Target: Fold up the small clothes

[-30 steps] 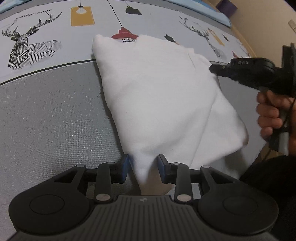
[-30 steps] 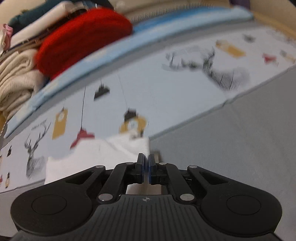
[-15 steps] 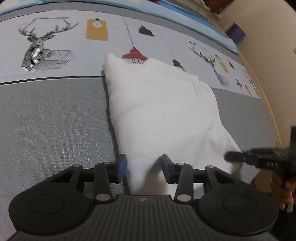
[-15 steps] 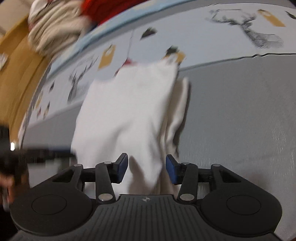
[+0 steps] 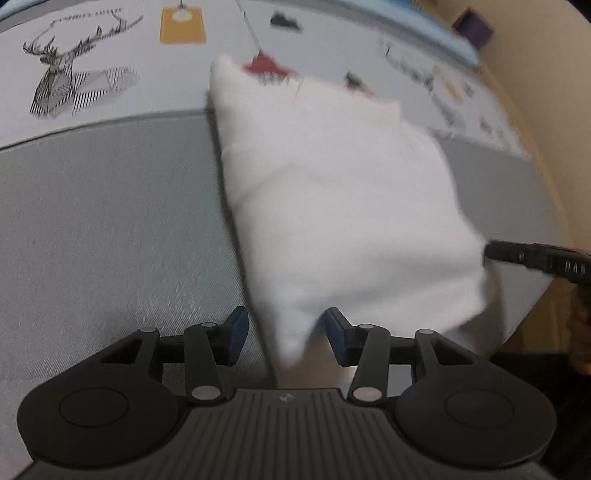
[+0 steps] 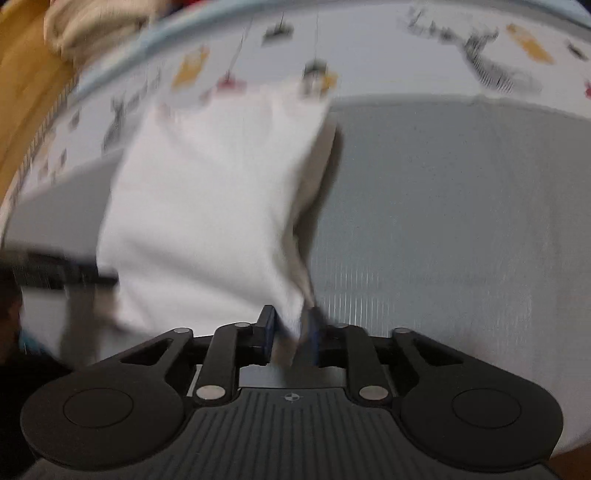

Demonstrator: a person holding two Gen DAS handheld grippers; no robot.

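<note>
A white folded garment (image 5: 332,206) lies on the grey bed cover, its far end over the printed sheet. Its near left corner droops between the fingers of my left gripper (image 5: 282,330), whose jaws stand apart around it without touching. My right gripper (image 6: 290,332) has closed on the garment's near right corner (image 6: 291,310), with cloth pinched between its blue pads. The garment fills the middle of the right wrist view (image 6: 214,199). The right gripper also shows in the left wrist view (image 5: 535,256) at the garment's right edge. The left gripper shows blurred in the right wrist view (image 6: 55,269).
The grey cover (image 5: 110,221) spreads to the left and the printed sheet with deer and lamps (image 5: 81,81) lies beyond. A wooden bed edge (image 6: 26,92) and piled clothes (image 6: 92,22) lie at the far left of the right wrist view.
My right gripper swung from the far side to the garment's near right corner and closed on it. My left gripper's jaws widened around the near left corner.
</note>
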